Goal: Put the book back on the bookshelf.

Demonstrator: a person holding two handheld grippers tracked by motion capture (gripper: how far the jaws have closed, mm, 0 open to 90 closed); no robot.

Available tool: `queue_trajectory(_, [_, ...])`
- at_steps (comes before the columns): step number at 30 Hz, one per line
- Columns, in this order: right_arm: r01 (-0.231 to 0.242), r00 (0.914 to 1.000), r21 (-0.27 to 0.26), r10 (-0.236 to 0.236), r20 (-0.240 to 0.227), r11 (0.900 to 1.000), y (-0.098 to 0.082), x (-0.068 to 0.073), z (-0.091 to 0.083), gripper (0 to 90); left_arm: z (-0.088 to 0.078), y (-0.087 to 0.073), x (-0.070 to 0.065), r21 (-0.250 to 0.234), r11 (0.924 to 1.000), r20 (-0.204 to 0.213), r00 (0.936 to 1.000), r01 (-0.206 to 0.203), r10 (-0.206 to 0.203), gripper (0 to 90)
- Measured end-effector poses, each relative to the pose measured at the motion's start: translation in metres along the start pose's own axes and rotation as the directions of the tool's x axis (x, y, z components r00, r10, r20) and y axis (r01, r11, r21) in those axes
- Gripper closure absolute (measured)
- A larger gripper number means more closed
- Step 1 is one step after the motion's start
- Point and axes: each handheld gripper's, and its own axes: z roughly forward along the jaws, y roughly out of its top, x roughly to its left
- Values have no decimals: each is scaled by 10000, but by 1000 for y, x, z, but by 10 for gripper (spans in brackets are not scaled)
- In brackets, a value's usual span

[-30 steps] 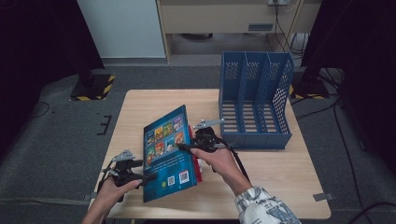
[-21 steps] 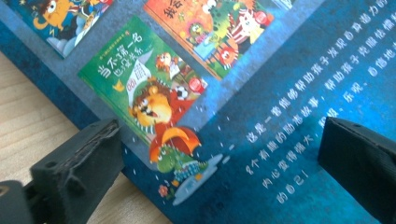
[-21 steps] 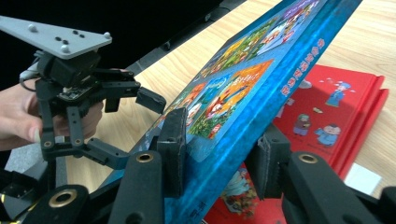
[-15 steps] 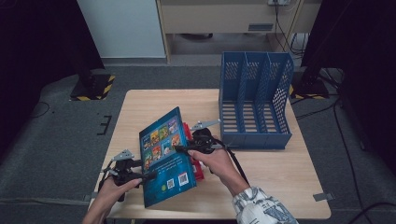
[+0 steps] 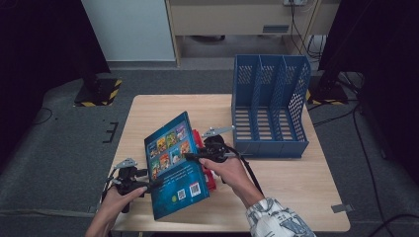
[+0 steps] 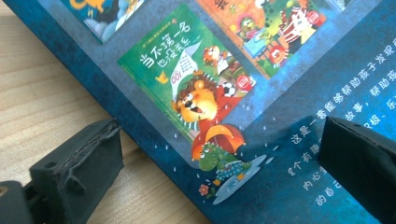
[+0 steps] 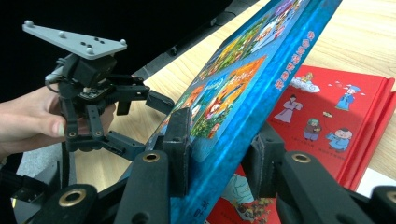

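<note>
1. At the lower left of the high view, the left gripper (image 5: 148,181) is held level in a hand, its jaws set either side of the lower edge of the blue book (image 5: 174,165); whether the pads press on it cannot be told.
2. At centre frame, the right gripper (image 5: 193,157) is gripped from behind, its jaws just closed further and clamped on the blue book's right edge, which is held tilted above the table (image 5: 296,187).
3. In the right gripper view, a red book (image 7: 345,121) is seen lying flat beneath.
4. At upper right, a blue file rack (image 5: 269,106) is stood on the table.
</note>
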Motion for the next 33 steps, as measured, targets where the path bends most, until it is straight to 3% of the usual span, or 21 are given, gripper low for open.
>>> queue_trajectory(4, [65, 9999, -159, -67, -135, 9999, 0, 0, -1, 670, 0, 0, 2, -31, 9998, 333, 9992, 218, -217, 0])
queue_trajectory(8, [82, 9996, -318, -91, -258, 9995, 1, 1, -4, 680, -1, -1, 2, 6, 9999, 407, 9990, 167, -167, 0])
queue_trajectory(12, [58, 9990, -484, -79, -449, 9988, 1, 2, -5, 696, -1, -1, 3, 98, 9995, 869, 9958, 286, -294, 0])
queue_trajectory(16, [87, 9988, -514, -111, -474, 9986, 2, 2, -6, 697, -2, 0, 2, 29, 9999, 902, 9958, 142, -144, 5])
queue_trajectory(20, [166, 9984, -550, -195, -536, 9983, 2, 2, -8, 697, -8, 2, 4, -69, 9992, 876, 9954, 391, -383, 73])
queue_trajectory(25, [401, 9971, -221, -415, -635, 9990, 5, 1, -12, 688, -11, 3, 5, -89, 9991, 920, 9950, 404, -394, 155])
queue_trajectory(33, [561, 9971, 526, -533, -540, 9970, 8, 1, -13, 639, -12, 5, 2, -93, 9996, 805, 9964, 276, -267, 176])
